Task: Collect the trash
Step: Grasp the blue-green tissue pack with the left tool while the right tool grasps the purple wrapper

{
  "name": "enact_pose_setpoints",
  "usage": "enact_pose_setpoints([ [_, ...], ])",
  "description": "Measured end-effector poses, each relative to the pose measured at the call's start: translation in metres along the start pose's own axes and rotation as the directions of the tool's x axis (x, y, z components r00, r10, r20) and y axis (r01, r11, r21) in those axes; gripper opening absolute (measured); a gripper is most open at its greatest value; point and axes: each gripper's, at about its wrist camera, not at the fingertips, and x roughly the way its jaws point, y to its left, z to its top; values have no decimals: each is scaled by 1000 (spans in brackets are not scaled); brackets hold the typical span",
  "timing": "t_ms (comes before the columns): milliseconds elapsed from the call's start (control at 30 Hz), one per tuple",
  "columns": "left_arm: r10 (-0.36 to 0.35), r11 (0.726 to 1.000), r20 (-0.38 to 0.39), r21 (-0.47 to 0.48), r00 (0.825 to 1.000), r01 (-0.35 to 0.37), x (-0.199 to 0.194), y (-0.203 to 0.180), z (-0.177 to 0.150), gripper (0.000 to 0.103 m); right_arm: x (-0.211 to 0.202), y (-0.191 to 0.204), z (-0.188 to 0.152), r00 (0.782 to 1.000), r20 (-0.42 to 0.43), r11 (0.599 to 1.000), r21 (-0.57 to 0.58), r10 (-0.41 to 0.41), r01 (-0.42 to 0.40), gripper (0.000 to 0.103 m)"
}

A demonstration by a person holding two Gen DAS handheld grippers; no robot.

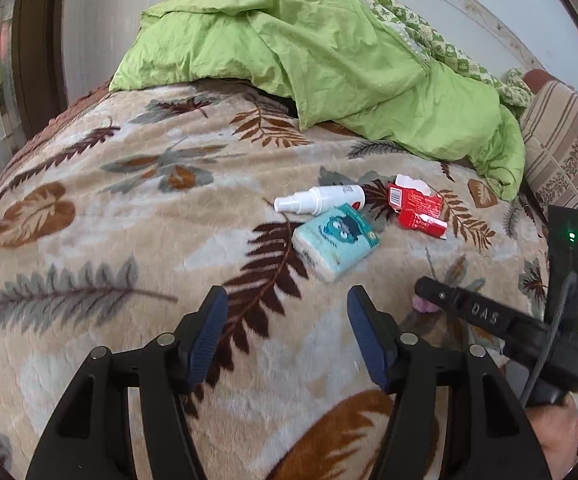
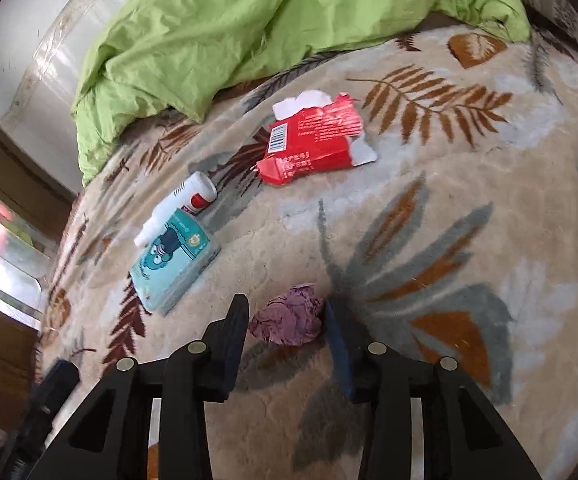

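A crumpled purple paper wad (image 2: 287,320) lies on the leaf-patterned blanket (image 2: 449,200), and my right gripper (image 2: 285,307) has its pads against both sides of it. Beyond the wad lie a torn red packet (image 2: 313,140), a white spray bottle (image 2: 185,204) and a teal tissue pack (image 2: 175,262). In the left wrist view my left gripper (image 1: 287,296) hovers open and empty just short of the tissue pack (image 1: 335,242), with the spray bottle (image 1: 321,199) and red packet (image 1: 415,208) behind it. The right gripper (image 1: 425,298) shows at the right, a sliver of the wad under it.
A rumpled green duvet (image 1: 309,60) covers the far end of the bed. A striped pillow (image 1: 569,152) lies at the right edge. A hand (image 1: 557,432) holds the right gripper's handle. A wall and dark wooden frame (image 2: 17,168) border the bed's left side.
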Motion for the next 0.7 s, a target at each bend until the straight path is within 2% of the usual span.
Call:
enact_pose_setpoints([
  [67,1,999,10,36,1000,-1,8,-5,10,65,-1,3,2,1000,11,999,-35,-9,10,33],
  [133,-6,997,15,75,1000,5,18,-12,21,75,-7,-1,4,1000,17,1000,-13,11,-11,33],
  [167,-8,995,14,103,1000,6,26,-17,27,76,-11,-3,4,999,25,1000,-1,19,-19,33],
  [200,-10,992,12,123,1000,9,33,-20,31,76,-19,-6,5,999,41,1000,10,28,-28,23],
  [333,0,985,-17,175,1000,3,69,-27,49,76,-38,-17,9,994,96,998,29,43,-46,24],
  [400,-22,983,-39,184,999,29,83,-28,54,76,-43,-25,12,993,102,996,55,61,-67,24],
  [500,-55,978,-75,196,996,69,97,-35,53,76,-46,-31,15,991,104,993,78,81,-90,24],
  [567,-74,966,-119,238,990,101,103,-44,45,76,-50,-36,17,990,109,991,85,90,-99,24],
  [700,-5,929,-100,367,995,42,105,-63,30,75,-54,-40,20,988,125,989,101,94,-107,24],
])
